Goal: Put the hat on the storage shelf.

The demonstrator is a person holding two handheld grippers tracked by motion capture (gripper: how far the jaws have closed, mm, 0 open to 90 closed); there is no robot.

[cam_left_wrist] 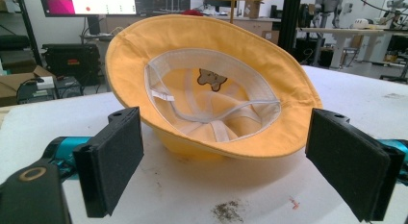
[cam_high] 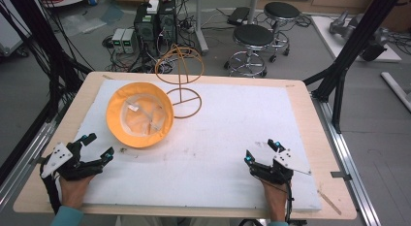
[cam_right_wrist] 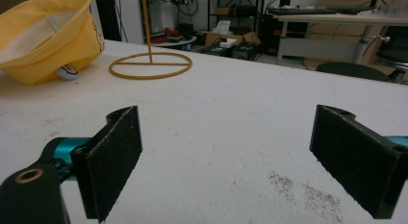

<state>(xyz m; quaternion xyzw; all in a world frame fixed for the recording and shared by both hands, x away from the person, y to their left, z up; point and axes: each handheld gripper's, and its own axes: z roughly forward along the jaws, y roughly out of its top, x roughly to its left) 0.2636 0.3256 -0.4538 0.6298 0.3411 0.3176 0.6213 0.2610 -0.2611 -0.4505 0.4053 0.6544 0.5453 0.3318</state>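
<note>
A yellow bucket hat [cam_high: 139,114] lies upside down on the white mat, its pale lining facing up. The left gripper view looks straight into the hat [cam_left_wrist: 211,89], which has a small bear patch inside. My left gripper [cam_high: 99,146] is open, a short way in front of the hat's brim, with nothing between its jaws [cam_left_wrist: 226,161]. A wire hat stand [cam_high: 180,83] in mustard yellow stands just behind and right of the hat. Its round base [cam_right_wrist: 150,65] also appears far off in the right gripper view. My right gripper [cam_high: 263,152] rests open over bare mat [cam_right_wrist: 226,161] near the front right.
The white mat [cam_high: 232,129] covers most of a wooden table [cam_high: 315,138]. Small dirt specks [cam_right_wrist: 308,192] mark the mat. Beyond the table stand two black stools [cam_high: 253,41], computer towers [cam_high: 155,22] and cables. A black frame post [cam_high: 349,56] rises at the right.
</note>
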